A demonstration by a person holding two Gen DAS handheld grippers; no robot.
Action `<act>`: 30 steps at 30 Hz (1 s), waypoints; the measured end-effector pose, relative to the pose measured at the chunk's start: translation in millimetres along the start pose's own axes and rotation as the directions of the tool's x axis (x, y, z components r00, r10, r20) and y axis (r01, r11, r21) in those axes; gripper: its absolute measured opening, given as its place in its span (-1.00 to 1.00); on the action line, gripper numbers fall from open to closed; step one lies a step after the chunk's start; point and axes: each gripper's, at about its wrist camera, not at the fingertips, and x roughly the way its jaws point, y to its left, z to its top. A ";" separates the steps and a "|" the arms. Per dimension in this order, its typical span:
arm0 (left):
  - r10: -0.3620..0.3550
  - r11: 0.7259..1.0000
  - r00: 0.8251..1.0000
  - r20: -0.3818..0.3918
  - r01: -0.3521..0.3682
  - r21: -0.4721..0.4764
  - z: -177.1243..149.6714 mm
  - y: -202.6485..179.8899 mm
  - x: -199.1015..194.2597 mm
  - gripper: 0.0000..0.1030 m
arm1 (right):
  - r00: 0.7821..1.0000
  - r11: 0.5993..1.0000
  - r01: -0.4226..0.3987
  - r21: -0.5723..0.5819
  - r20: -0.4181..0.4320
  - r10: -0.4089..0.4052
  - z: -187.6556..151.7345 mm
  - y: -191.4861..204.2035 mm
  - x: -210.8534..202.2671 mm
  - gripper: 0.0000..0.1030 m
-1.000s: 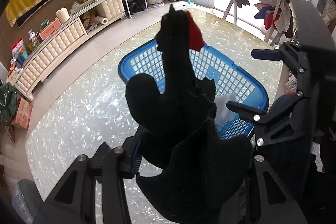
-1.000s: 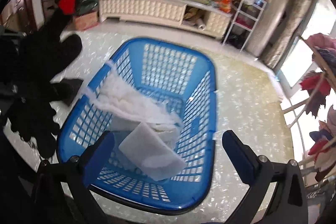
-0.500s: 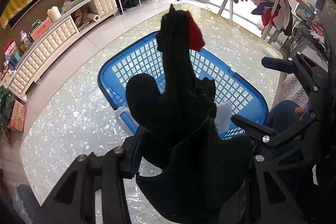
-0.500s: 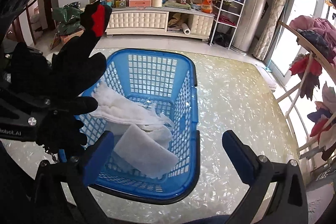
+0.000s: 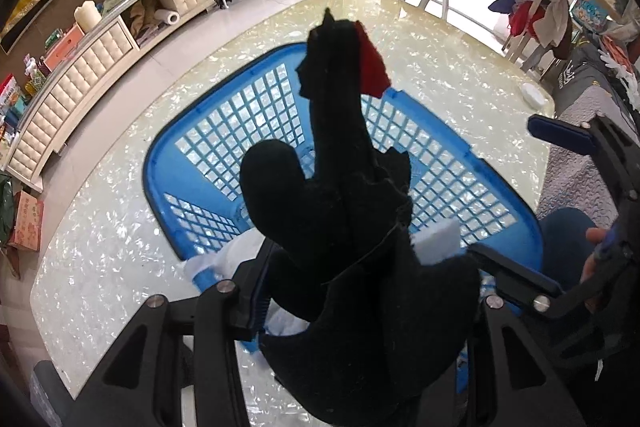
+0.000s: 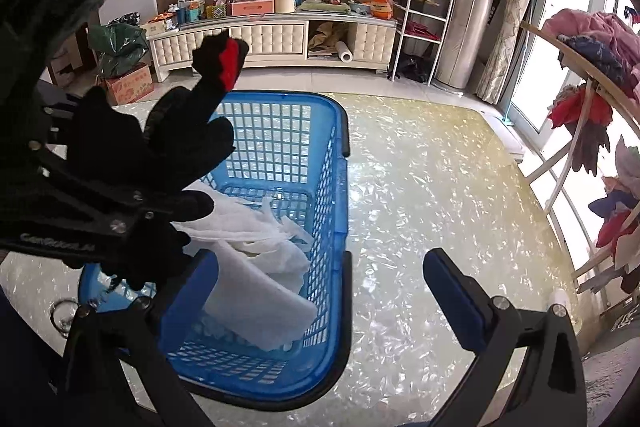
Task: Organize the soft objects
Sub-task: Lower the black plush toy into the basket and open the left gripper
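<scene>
My left gripper (image 5: 360, 307) is shut on a black glove (image 5: 340, 211) with a red tab at one fingertip. It holds the glove above the near end of a blue laundry basket (image 5: 168, 147). In the right wrist view the glove (image 6: 160, 147) hangs over the basket's left rim (image 6: 340, 227). White cloths (image 6: 256, 267) lie inside the basket. My right gripper (image 6: 320, 291) is open and empty, over the basket's right rim. It also shows at the right of the left wrist view (image 5: 560, 139).
The basket stands on a pearly patterned table (image 6: 420, 211). A drying rack (image 6: 592, 131) with hung clothes is at the right. A white cabinet (image 6: 272, 39) with clutter lines the far wall. A white wire shelf (image 6: 420, 27) stands beside it.
The left gripper with the glove has moved further over the basket. The right gripper has shifted right, from over the basket's middle to its right rim.
</scene>
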 end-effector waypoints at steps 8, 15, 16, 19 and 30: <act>0.006 1.000 0.998 -0.064 -0.005 0.007 8.6 0.8 33.8 -0.16 | 1.000 0.999 -0.019 0.027 -0.011 0.019 0.2 -2.8 8.1 0.99; 0.015 0.999 0.998 -0.069 -0.012 0.036 10.8 -3.5 42.0 -0.13 | 0.999 0.999 -0.029 0.038 -0.017 0.030 1.7 -2.4 10.6 0.99; 0.016 0.999 0.998 -0.065 -0.014 0.036 10.9 -4.5 42.1 -0.13 | 0.999 0.999 -0.030 0.038 -0.017 0.031 1.9 -1.6 11.0 0.99; 0.011 0.999 0.998 -0.060 -0.009 0.034 10.3 -2.3 42.9 -0.13 | 0.999 0.999 -0.031 0.038 -0.024 0.032 2.8 -0.4 12.3 0.99; 0.019 0.999 1.000 -0.023 -0.018 0.043 11.3 -1.7 39.7 0.07 | 0.999 0.997 -0.029 0.068 -0.036 0.032 3.8 -9.7 14.5 0.99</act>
